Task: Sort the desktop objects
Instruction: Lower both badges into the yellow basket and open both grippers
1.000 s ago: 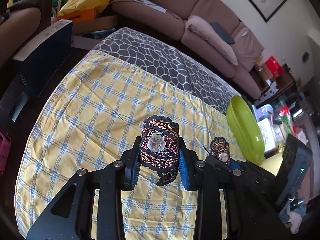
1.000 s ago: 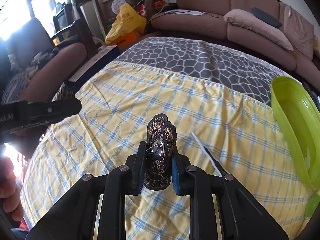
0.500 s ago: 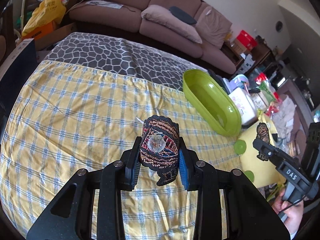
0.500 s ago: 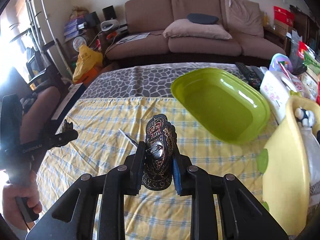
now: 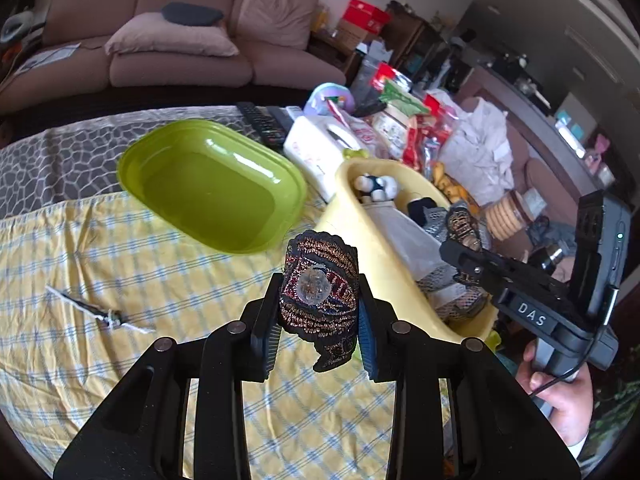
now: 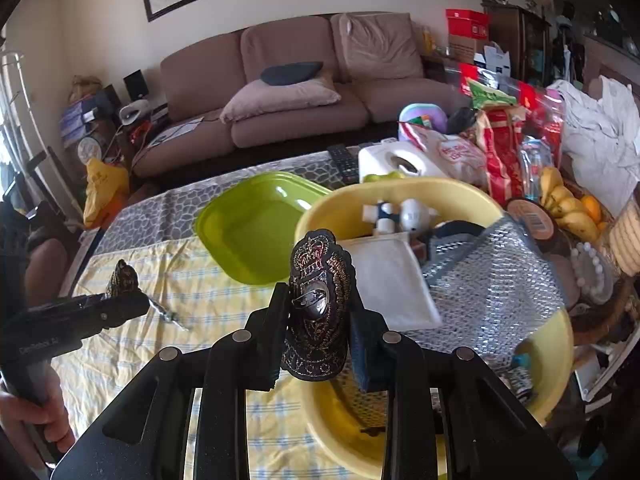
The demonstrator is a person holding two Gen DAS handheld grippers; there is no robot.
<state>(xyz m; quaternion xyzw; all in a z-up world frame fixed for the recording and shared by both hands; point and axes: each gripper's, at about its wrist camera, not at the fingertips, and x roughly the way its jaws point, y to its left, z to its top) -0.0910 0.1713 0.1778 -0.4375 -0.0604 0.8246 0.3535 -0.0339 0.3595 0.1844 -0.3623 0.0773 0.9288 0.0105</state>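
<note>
Two badges: one embroidered black-and-gold cloth badge sat in each gripper.
Left gripper [image 5: 318, 322]: its fingers were clenched on an oval embroidered badge with a clear round stud at its centre [image 5: 318, 296], held upright above the yellow checked tablecloth [image 5: 100, 264].
Right gripper [image 6: 318, 330]: its fingers were clenched on a crowned embroidered badge with a metal clasp on its face [image 6: 318, 312], held over the near rim of the pale yellow plastic tub [image 6: 554, 350].
Tub contents: a white folded cloth [image 6: 390, 280], a silver bubble-wrap pouch [image 6: 492, 276] and a small white-and-blue toy figure [image 6: 400, 212] lay inside.
Lime green oval plastic basin [image 5: 208, 184]: it stood on the table to the left of the tub, far of both grippers.
Thin dark stick with white string [image 5: 96, 312]: it lay on the tablecloth, near left.
</note>
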